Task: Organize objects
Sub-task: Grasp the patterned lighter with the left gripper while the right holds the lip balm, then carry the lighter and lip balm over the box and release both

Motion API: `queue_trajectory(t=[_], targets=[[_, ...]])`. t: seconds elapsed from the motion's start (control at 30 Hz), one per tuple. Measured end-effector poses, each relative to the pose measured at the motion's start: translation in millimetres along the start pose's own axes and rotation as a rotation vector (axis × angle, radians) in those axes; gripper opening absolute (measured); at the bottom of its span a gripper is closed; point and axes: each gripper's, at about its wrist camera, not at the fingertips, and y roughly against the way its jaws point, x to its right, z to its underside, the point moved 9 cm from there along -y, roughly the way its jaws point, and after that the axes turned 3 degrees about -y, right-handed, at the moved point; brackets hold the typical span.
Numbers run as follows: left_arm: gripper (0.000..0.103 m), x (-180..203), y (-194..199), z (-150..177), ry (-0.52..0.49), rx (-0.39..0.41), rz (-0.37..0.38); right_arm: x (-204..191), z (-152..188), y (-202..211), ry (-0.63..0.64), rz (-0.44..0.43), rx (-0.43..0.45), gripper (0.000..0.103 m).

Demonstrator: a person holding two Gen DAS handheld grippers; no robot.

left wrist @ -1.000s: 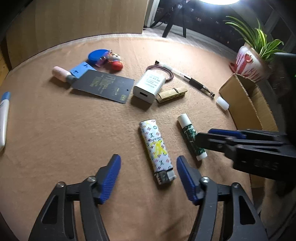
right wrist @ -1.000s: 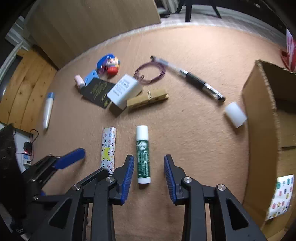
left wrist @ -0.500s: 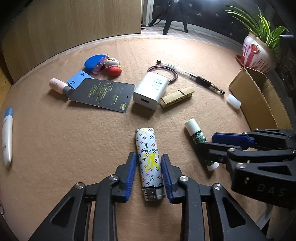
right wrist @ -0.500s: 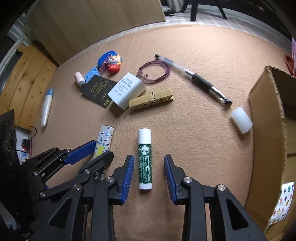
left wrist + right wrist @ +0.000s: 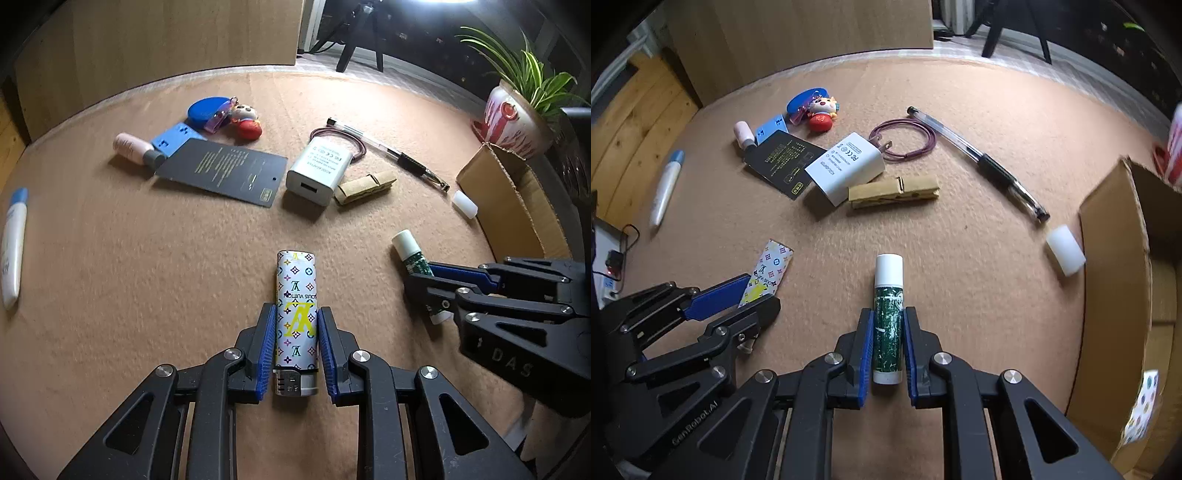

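Note:
My left gripper point(image 5: 295, 314) is shut on a white patterned lighter point(image 5: 296, 295) that lies on the tan felt table; it also shows in the right wrist view point(image 5: 768, 271). My right gripper point(image 5: 888, 314) is shut on a green lip balm with a white cap point(image 5: 888, 314), also on the table; its capped end shows in the left wrist view point(image 5: 410, 251). The right gripper shows at the right of the left wrist view point(image 5: 428, 280), the left gripper at the left of the right wrist view point(image 5: 753, 291).
An open cardboard box point(image 5: 1115, 280) stands at the right. Beyond lie a white charger point(image 5: 846, 166), wooden clothespin point(image 5: 894, 192), pen point(image 5: 979, 158), purple cable point(image 5: 905, 140), black card point(image 5: 783, 162), white cap point(image 5: 1065, 251), toys point(image 5: 820, 110), and white tube point(image 5: 665, 184).
Both grippers have closed: the left jaws onto the lighter, the right jaws onto the lip balm. Both have moved forward slightly over their objects.

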Motion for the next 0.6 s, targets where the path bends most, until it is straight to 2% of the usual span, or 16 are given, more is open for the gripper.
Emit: queue_trajectory(t=[0.17,0.33,0.6], targets=[[0.024,-0.6,7.8,6.4,0.013,0.002,0.021,3.0,6.7,35.0,-0.032,-0.047,0.070,0.014],[0.024,8.5,25.5,-0.2,0.005,0.038,0.043,15.9,15.6,72.0,-0.081,-0.070,0.133,0.014],[0.024,59.5,55.9,-38.1,-0.085,0.119,0.098,69.8,24.2,129.4,-0.171,-0.009,0.242,0.014]])
